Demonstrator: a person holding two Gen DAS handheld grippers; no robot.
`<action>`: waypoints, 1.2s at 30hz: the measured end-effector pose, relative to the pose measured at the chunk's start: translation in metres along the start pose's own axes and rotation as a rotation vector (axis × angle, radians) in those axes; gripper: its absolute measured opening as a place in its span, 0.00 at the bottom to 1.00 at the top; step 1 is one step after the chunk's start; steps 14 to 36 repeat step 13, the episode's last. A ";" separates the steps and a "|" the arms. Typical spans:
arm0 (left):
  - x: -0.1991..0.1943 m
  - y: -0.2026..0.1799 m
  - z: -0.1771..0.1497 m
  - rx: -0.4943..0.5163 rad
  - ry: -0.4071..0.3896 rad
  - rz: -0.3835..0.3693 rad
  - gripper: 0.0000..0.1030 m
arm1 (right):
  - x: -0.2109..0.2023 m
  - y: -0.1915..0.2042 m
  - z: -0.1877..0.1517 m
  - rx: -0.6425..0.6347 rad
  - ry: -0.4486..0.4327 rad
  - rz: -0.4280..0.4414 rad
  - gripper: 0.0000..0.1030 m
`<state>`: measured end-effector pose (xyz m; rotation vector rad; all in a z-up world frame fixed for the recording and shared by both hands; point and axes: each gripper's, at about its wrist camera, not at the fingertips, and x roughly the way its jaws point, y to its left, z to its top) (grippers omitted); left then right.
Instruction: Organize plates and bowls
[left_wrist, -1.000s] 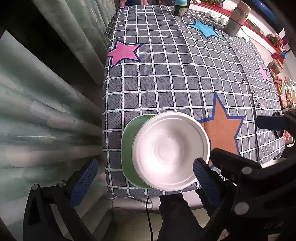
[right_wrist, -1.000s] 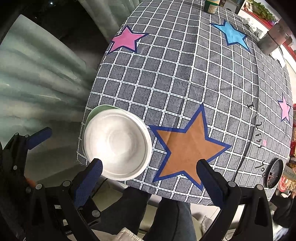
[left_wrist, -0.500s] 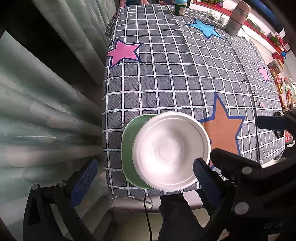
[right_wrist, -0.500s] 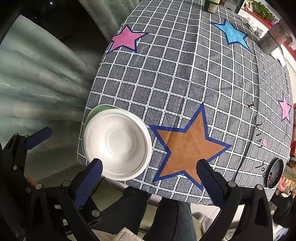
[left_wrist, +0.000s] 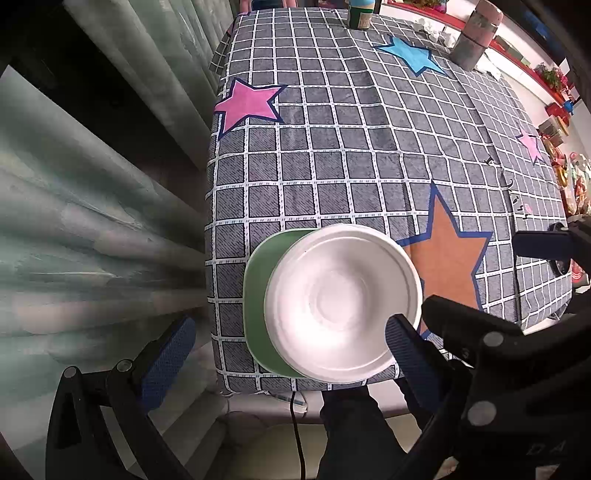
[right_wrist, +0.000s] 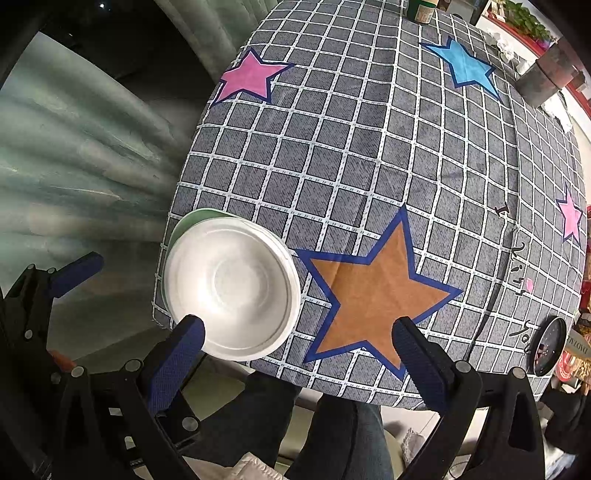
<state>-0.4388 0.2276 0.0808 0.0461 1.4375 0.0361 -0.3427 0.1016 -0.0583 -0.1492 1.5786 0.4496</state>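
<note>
A white foam bowl sits on a green plate at the near left corner of the checked tablecloth. It also shows in the right wrist view, the bowl over the green plate. My left gripper is open and empty, held above and in front of the stack, its right finger over the bowl's near rim. My right gripper is open and empty, above the table's near edge by the orange star.
A dark round dish lies at the near right edge. A green jar and a grey canister stand at the far end. A curtain hangs left of the table. A person's legs are below the near edge.
</note>
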 end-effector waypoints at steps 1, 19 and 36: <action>0.000 0.000 0.000 0.000 0.001 0.001 1.00 | 0.001 -0.001 0.000 0.000 0.001 0.001 0.99; 0.000 -0.005 -0.002 -0.009 0.006 -0.020 1.00 | 0.006 -0.010 -0.002 0.011 0.012 0.021 0.99; 0.000 -0.005 -0.002 -0.009 0.006 -0.020 1.00 | 0.006 -0.010 -0.002 0.011 0.012 0.021 0.99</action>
